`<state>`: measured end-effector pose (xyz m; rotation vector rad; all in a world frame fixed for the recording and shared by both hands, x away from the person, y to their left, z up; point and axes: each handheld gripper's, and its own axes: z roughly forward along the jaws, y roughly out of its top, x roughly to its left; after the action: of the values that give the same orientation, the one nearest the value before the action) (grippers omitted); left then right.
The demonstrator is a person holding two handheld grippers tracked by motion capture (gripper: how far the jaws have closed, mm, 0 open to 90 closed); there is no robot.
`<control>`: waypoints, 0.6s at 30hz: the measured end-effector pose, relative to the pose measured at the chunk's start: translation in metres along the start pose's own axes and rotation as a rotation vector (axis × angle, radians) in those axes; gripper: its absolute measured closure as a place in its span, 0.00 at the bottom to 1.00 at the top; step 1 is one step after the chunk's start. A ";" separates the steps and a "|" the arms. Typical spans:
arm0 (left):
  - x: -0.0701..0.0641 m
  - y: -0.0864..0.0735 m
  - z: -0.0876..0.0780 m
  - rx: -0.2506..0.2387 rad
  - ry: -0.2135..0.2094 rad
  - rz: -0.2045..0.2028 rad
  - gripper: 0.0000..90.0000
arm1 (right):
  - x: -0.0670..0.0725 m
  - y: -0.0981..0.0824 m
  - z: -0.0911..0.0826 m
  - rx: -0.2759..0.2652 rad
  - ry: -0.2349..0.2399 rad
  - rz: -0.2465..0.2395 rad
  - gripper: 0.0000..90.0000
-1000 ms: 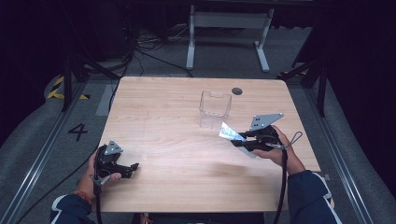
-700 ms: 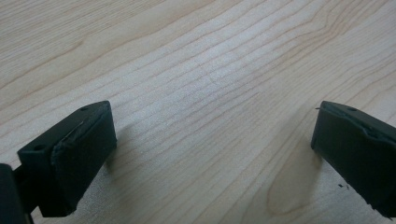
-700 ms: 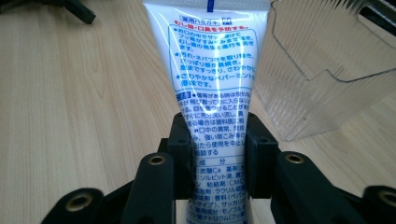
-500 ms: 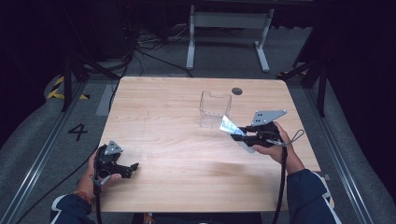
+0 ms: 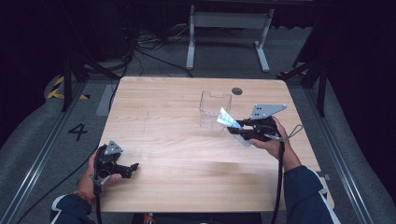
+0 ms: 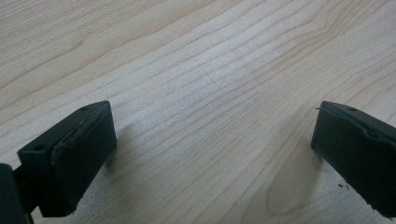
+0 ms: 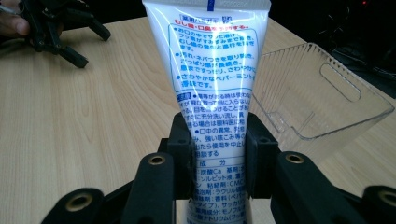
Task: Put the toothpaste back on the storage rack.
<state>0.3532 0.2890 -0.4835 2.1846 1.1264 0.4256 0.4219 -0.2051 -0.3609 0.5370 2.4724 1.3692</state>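
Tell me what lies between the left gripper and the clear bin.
Only bare wooden table between left gripper and clear bin, per the high view.

I read this as a lab or recording studio bay, not a home. My workspace is one pale wooden table (image 5: 187, 154) standing alone on grey carpet (image 5: 42, 140), with black darkness all round it. Metal rails (image 5: 28, 186) run along the floor on both sides, and a floor marking "4" (image 5: 78, 131) sits beside yellow-black hazard tape (image 5: 58, 88). Loose cables (image 5: 154, 51) sprawl behind the table near a grey metal stand (image 5: 229, 28). The tabletop has a round cable grommet (image 5: 237, 91).
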 end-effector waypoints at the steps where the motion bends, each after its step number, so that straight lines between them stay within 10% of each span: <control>1: 0.000 0.000 0.000 0.000 0.000 0.000 0.00 | 0.000 0.002 0.000 -0.001 -0.005 -0.004 0.77; 18: 0.000 0.000 0.000 0.000 0.000 0.000 0.01 | -0.012 0.030 0.013 -0.046 -0.028 -0.003 0.77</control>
<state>0.3531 0.2890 -0.4835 2.1845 1.1266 0.4255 0.4435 -0.1860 -0.3415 0.5387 2.4121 1.4042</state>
